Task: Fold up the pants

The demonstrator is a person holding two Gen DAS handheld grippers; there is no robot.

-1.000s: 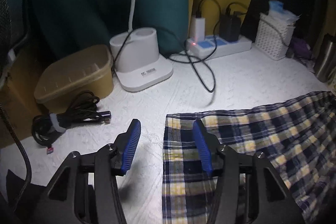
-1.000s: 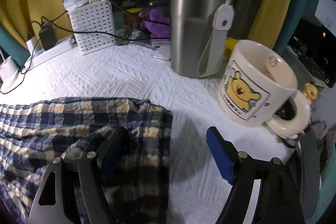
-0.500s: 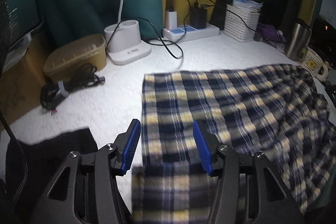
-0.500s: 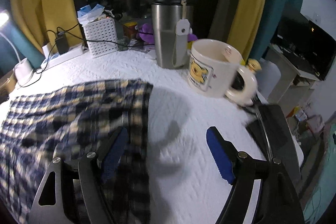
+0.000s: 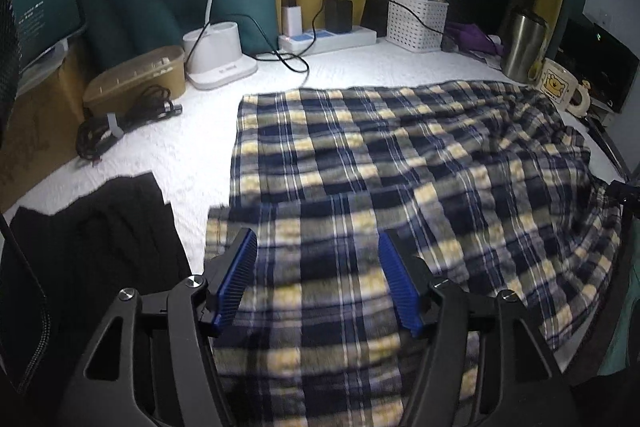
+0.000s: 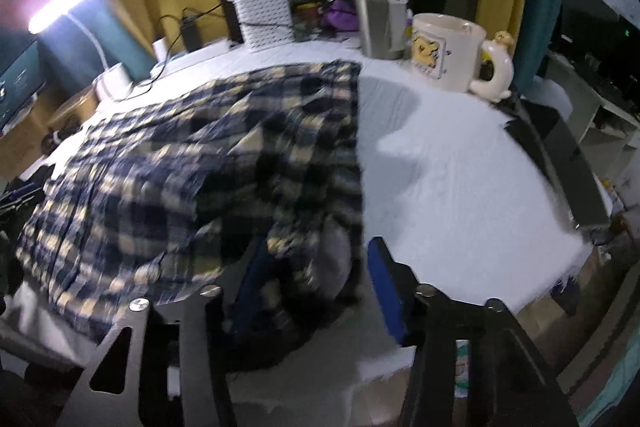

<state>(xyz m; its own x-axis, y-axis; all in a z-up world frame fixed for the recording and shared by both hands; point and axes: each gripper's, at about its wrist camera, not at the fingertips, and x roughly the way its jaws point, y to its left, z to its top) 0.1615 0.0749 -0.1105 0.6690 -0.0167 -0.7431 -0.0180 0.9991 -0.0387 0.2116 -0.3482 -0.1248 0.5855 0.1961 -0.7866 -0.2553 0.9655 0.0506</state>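
Observation:
The plaid pants (image 5: 400, 155), navy and yellow, lie spread over the white table cover (image 5: 192, 147), with a folded flap near the front edge. My left gripper (image 5: 320, 267) hovers over that flap with its jaws opening. The cloth lies under the blue pads (image 5: 240, 275), and neither pad presses on it. In the right wrist view the pants (image 6: 200, 147) are bunched up at their right end. My right gripper (image 6: 316, 267) has that bunch between its jaws, which are closing. A thin gap still shows at the right pad (image 6: 386, 287).
A cartoon mug (image 6: 448, 55), a steel tumbler (image 6: 376, 11) and a white basket (image 6: 264, 19) stand at the back right. A power strip (image 5: 328, 37), lamp base (image 5: 220, 63), tan box (image 5: 136, 79) and cable bundle (image 5: 120, 123) sit back left. Black cloth (image 5: 100, 227) lies front left.
Both grippers drew back toward the table's near edge, so more of the pants shows. The left jaws stand wider. The right jaws have narrowed around the bunched cloth.

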